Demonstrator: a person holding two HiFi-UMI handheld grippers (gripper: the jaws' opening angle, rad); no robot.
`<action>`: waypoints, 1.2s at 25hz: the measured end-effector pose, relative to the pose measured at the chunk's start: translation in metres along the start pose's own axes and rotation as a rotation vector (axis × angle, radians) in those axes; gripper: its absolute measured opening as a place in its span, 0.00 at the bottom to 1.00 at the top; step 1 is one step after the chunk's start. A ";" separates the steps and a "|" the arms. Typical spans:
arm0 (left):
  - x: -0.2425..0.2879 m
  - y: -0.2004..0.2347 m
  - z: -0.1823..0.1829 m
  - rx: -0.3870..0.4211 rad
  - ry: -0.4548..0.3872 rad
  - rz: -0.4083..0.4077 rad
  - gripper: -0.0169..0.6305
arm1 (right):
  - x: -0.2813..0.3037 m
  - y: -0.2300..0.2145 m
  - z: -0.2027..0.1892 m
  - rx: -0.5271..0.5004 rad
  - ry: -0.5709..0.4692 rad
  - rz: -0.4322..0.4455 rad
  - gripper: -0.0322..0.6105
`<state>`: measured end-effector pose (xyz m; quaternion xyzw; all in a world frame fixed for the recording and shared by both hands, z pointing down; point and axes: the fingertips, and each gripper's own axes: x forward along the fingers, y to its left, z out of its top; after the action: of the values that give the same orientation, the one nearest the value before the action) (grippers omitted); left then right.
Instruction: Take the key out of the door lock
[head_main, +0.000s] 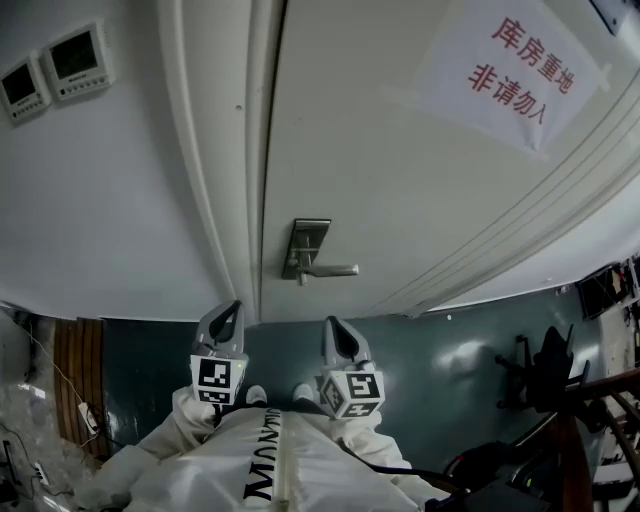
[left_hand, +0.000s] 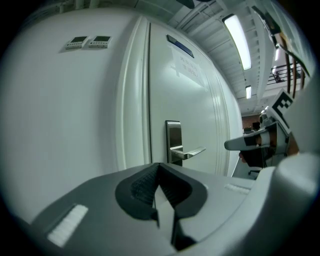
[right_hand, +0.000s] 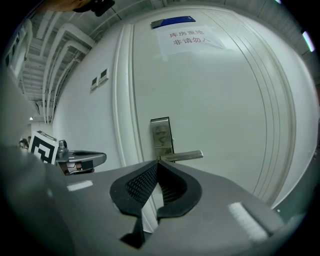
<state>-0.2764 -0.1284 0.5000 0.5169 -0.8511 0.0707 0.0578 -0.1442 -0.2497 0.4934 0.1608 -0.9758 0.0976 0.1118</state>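
Door lock (head_main: 307, 240), one, with one lever (head_main: 335, 269); at 6 o'clock, left hand-held gripper (head_main: 234, 306) and right hand-held gripper (head_main: 331, 323), both closed, empty.

Head view: from the person's head, looking steeply down over the left gripper (head_main: 232, 308) and right gripper (head_main: 335, 325). The door (head_main: 400, 180) rises ahead of their tips and the floor (head_main: 430, 350) lies below them.
Left gripper view: rides on the left gripper and looks along its jaws, close to level. The lever handle (left_hand: 189, 152) is ahead of the tips and slightly right, with the right gripper off to that side.
Right gripper view: rides on the right gripper and faces the door squarely. The lock plate (right_hand: 161, 136) is straight above the tips, with the left gripper off to the left.
Nearness: both gripper cameras are near the door but clear of it; the head camera is higher and further back.
Shared: all three show the handle, lock plate, paper notice (head_main: 515, 70) and wall controllers (head_main: 55, 65).
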 end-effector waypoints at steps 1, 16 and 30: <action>0.001 0.002 -0.001 -0.003 0.005 0.013 0.03 | 0.004 0.000 0.001 -0.002 0.003 0.012 0.05; 0.012 0.011 -0.011 -0.067 0.054 0.162 0.03 | 0.054 -0.021 -0.024 0.118 0.124 0.205 0.09; 0.016 0.012 -0.015 -0.049 0.092 0.198 0.03 | 0.077 -0.028 -0.054 0.415 0.198 0.338 0.25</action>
<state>-0.2938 -0.1338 0.5165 0.4249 -0.8960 0.0791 0.1021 -0.1963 -0.2862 0.5684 0.0051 -0.9322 0.3279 0.1532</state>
